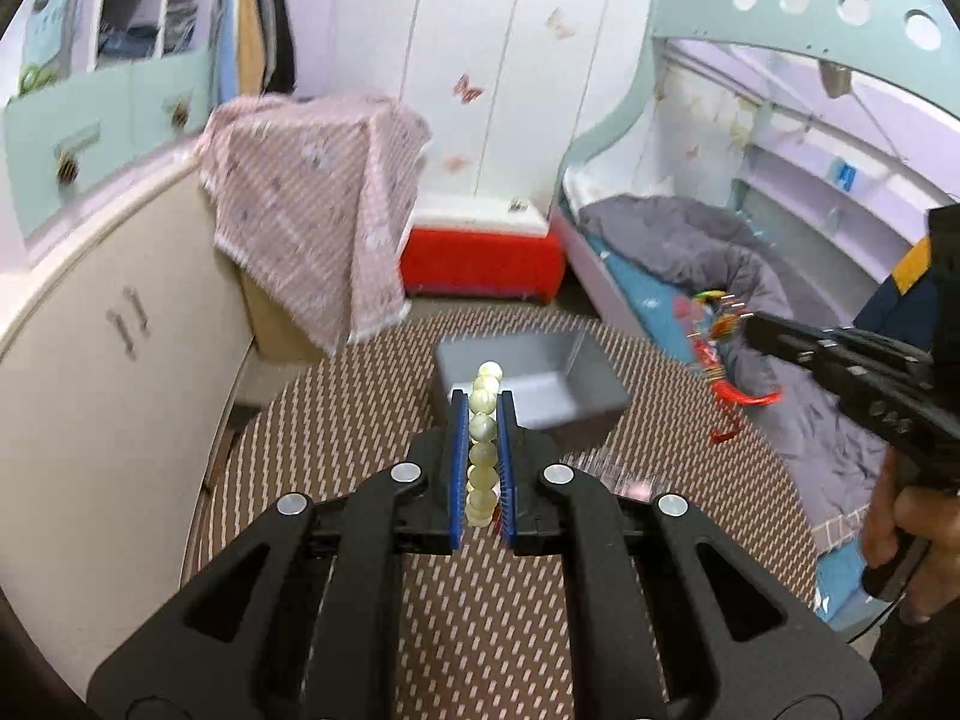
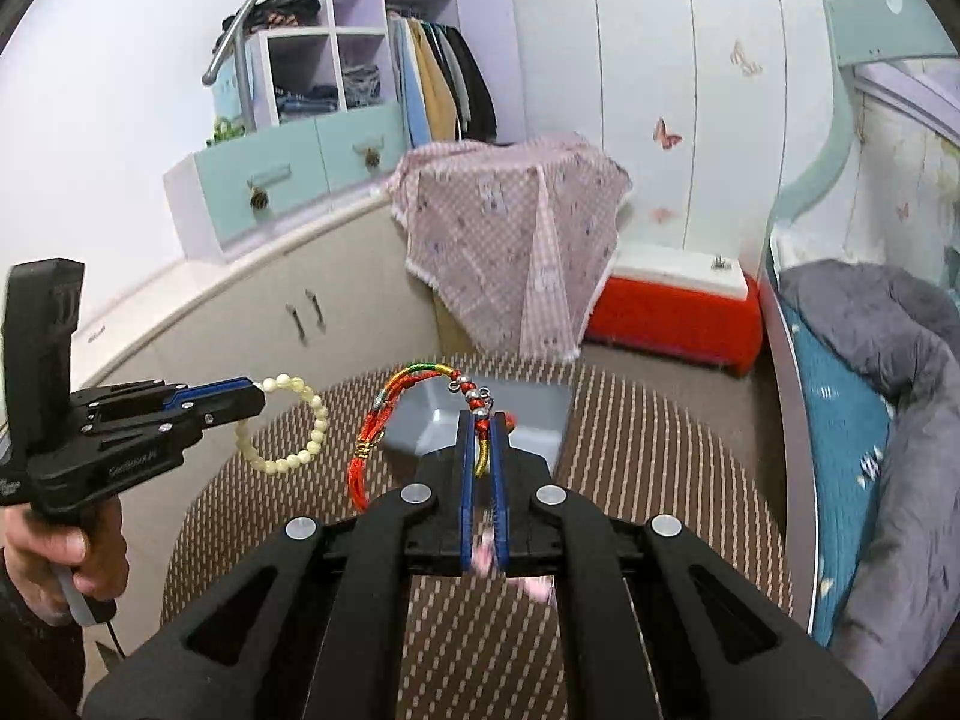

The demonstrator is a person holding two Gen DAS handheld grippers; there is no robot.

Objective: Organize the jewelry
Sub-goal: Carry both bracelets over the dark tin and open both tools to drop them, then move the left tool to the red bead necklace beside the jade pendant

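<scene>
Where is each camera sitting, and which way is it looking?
Left wrist view: sits on the left gripper, looking along it and down at the grey tray on the round table; its fingers are shut on a pale bead bracelet. The right gripper and hand show at the right.
Right wrist view: sits on the right gripper, facing the same tray; it is shut on a red cord bracelet. The left gripper and hand show at the left.
Shared: tray, table, both bracelets, pink cloth, red box, bed.

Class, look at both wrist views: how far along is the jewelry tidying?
Done: nothing visibly stored; the grey tray looks empty. In hand: left gripper clamps the pale bead bracelet, right gripper clamps the red cord bracelet. Left: putting both away.
</scene>
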